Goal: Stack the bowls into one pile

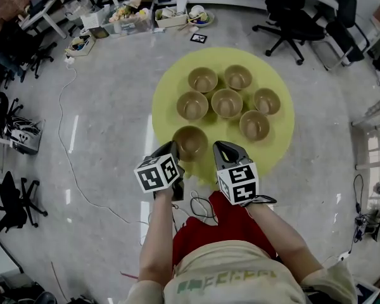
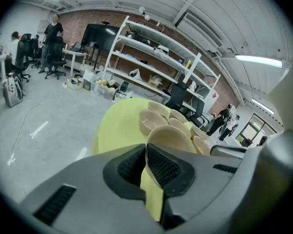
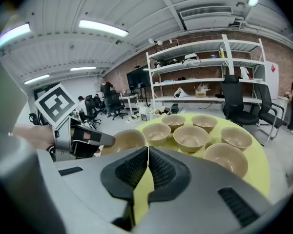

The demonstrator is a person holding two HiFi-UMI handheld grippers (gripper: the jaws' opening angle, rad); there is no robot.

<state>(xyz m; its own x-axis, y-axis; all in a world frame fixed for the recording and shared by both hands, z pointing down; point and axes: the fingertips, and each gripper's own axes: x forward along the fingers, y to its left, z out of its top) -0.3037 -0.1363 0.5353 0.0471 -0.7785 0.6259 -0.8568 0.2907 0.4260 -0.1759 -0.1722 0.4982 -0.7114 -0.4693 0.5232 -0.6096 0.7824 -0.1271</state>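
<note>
Seven tan bowls (image 1: 227,102) sit separately on a round yellow table (image 1: 168,100), none stacked yet. The left gripper (image 2: 146,149) is clamped on the near rim of the nearest bowl (image 1: 191,142), at the table's front. The right gripper (image 3: 148,152) is closed on nothing, just beside it. The bowls look light, rigid and smooth, so a thin rim pinch may let one tilt or slip.

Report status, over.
Left gripper shut on rim of near bowl. Right gripper shut, empty. Six other bowls unstacked. Nothing in the way.
</note>
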